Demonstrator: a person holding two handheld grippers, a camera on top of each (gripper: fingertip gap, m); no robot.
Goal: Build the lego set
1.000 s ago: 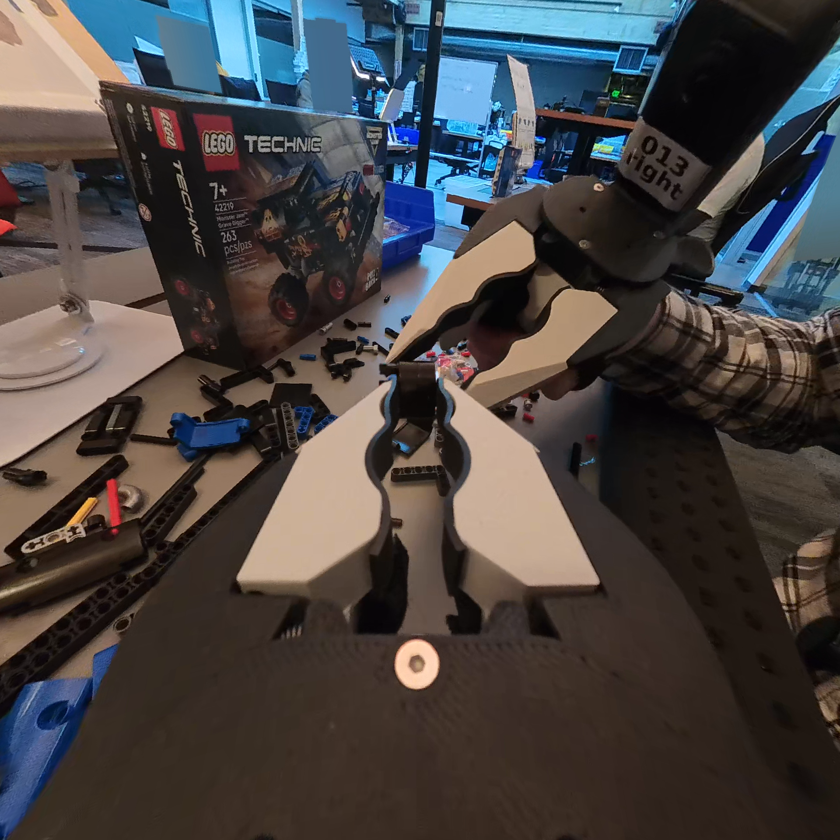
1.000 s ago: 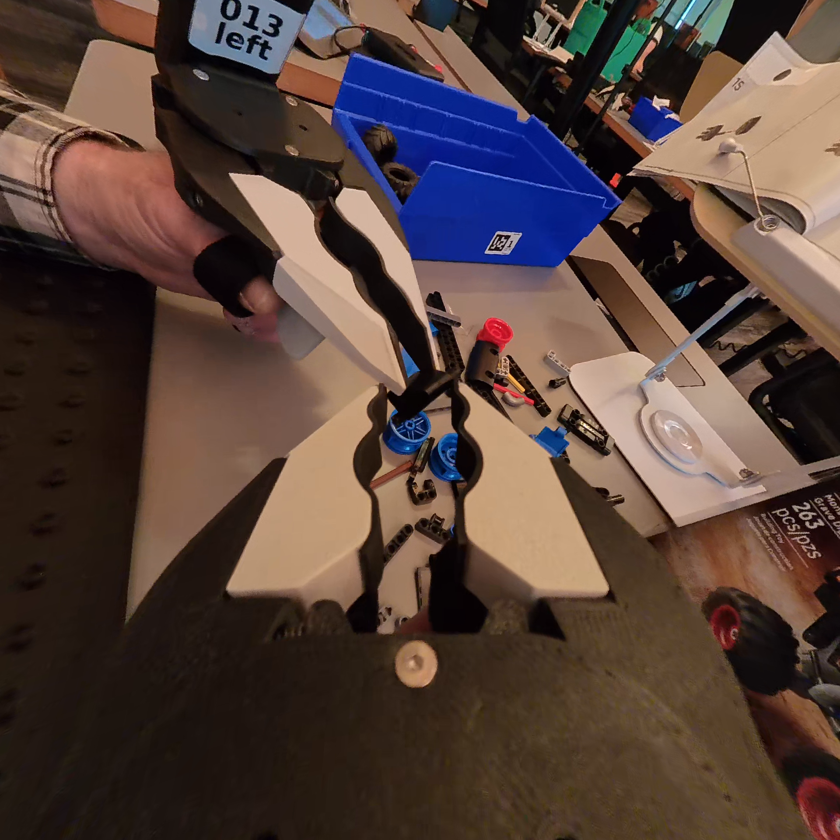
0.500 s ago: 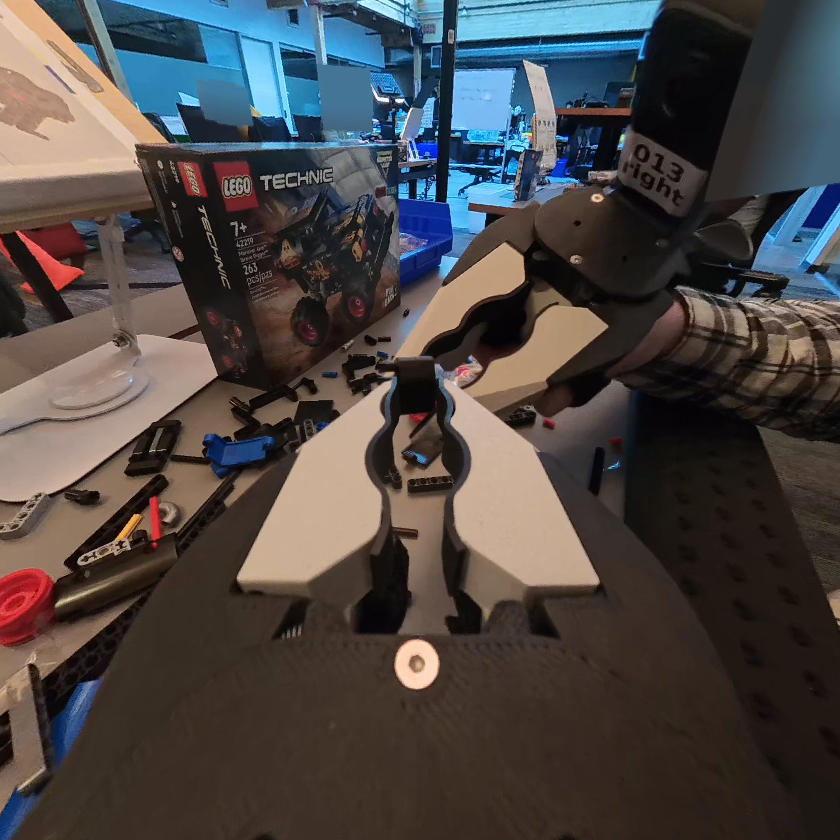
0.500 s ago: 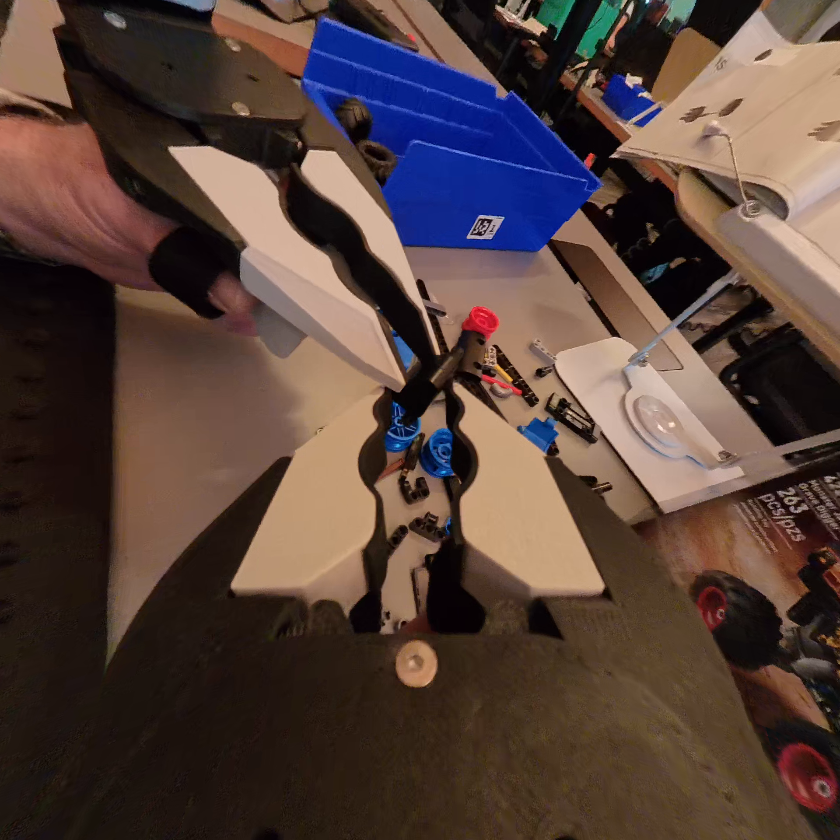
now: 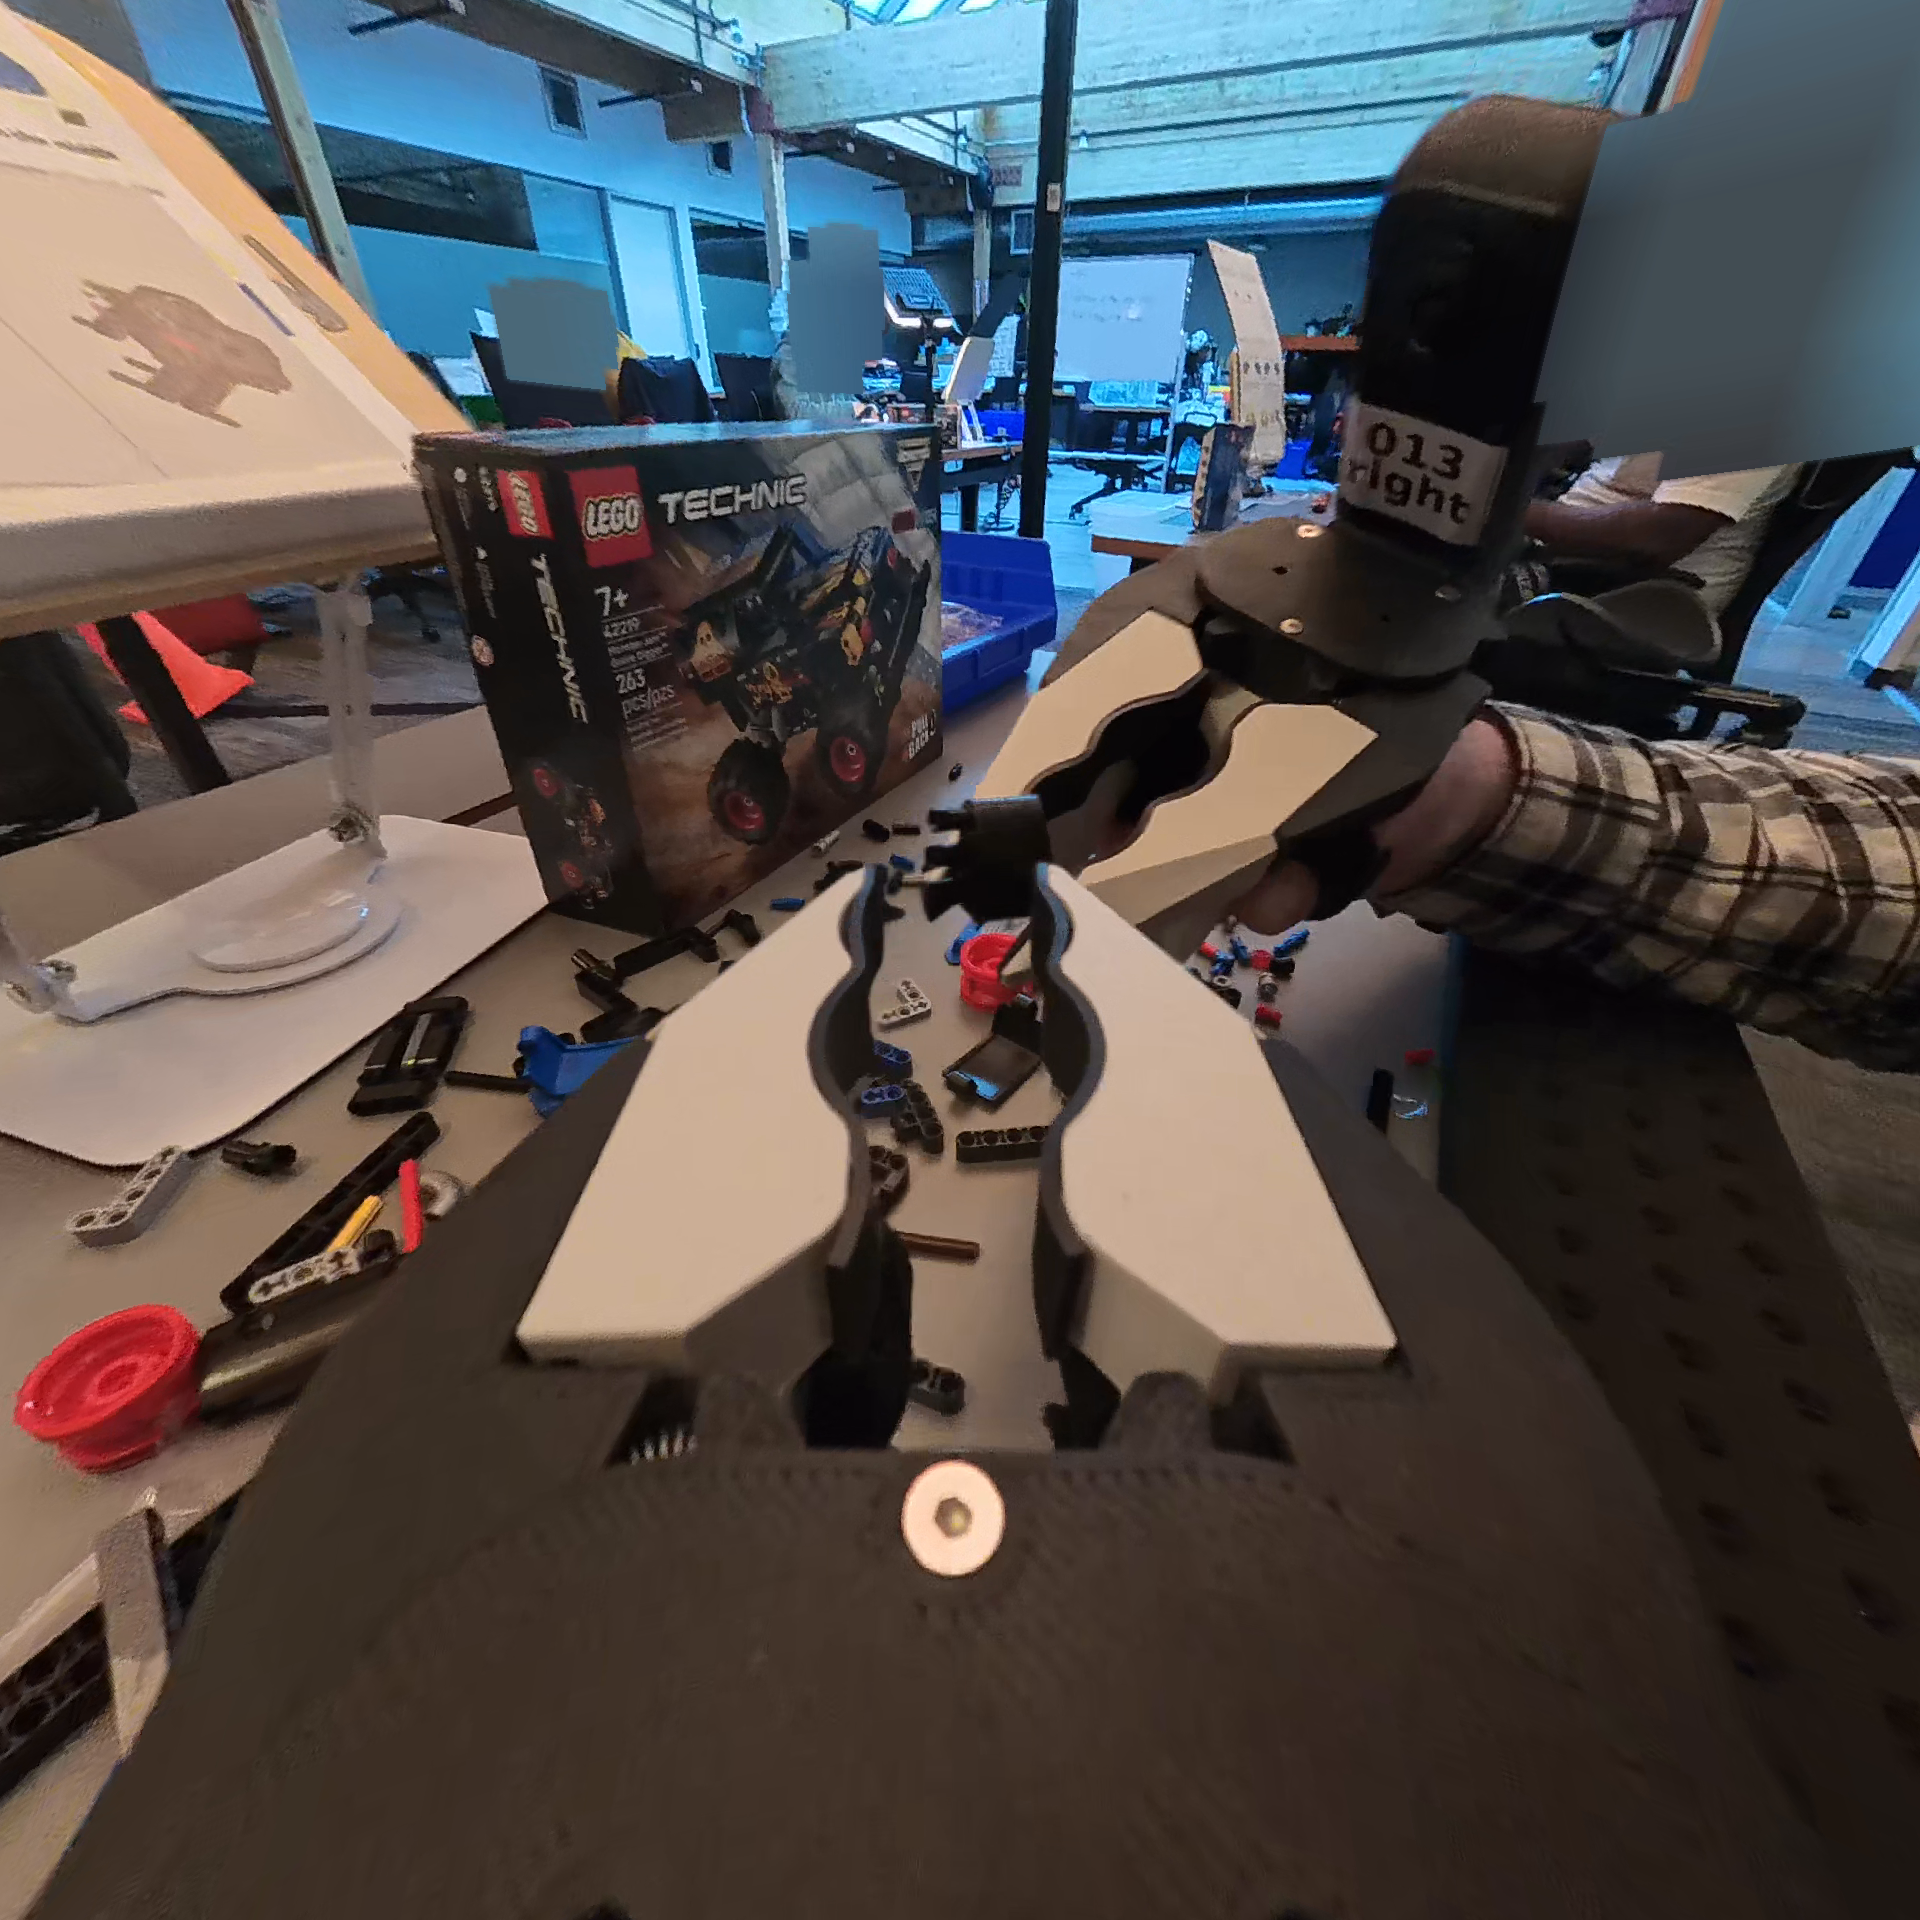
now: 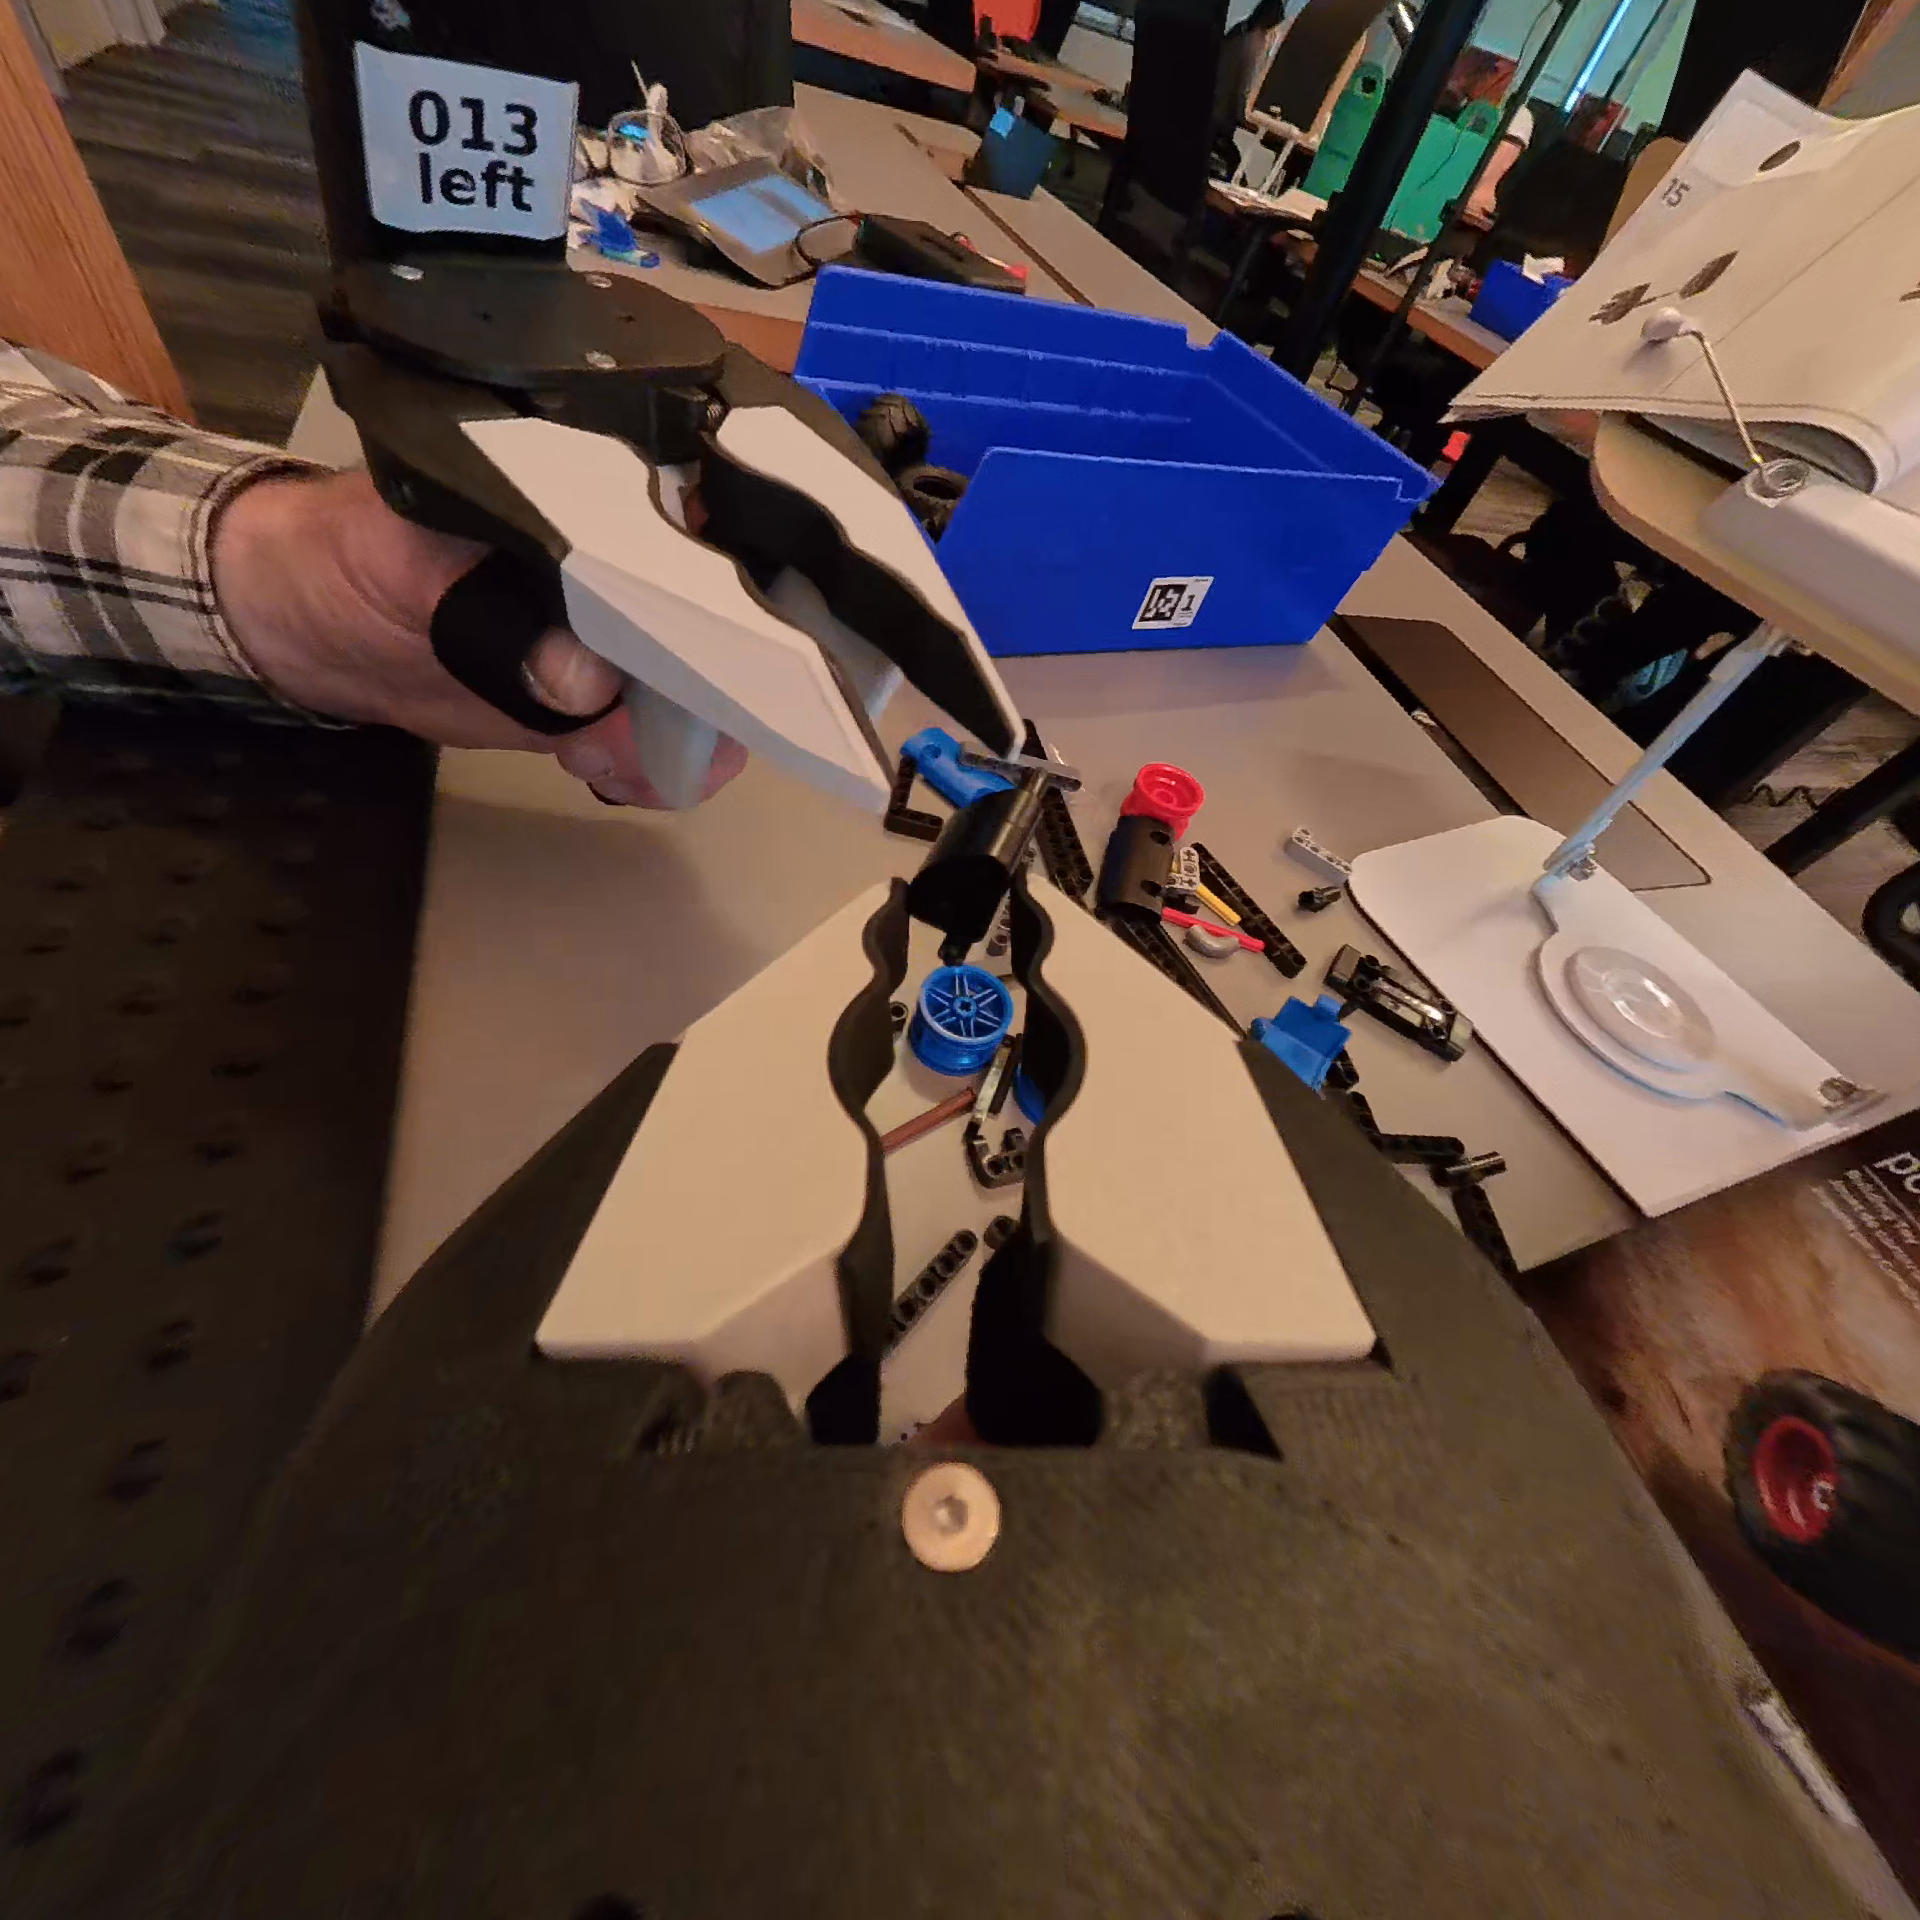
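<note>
Left gripper point(image 5: 961, 885) jaws have eased apart to a narrow gap, releasing the black cylindrical lego piece point(image 6: 971, 854), now clamped above the grey table point(image 6: 623, 935) by right gripper point(image 6: 961, 899), so handover looks done.

Readable print status, wording withheld:
- Set box point(image 5: 707, 665) standing on the counter point(image 5: 312, 1049): its front and side are carrying a brand logo, a product line name, an age mark, a set number and a piece count.
- White label point(image 5: 1418, 480) is sitting on the handle of the right hand-held gripper point(image 5: 997, 821), showing a number and one word.
- Matching white label point(image 6: 468, 145) is riding on the left hand-held gripper point(image 6: 956, 769).
- Blue bin point(image 6: 1091, 540) is wearing a white sticker point(image 6: 1169, 601) with a square code and a digit.
- Instruction booklet point(image 6: 1766, 260) is showing a page number in its corner.
- Whiteboard point(image 5: 1122, 322) in the background is coming through too faint to read.
</note>
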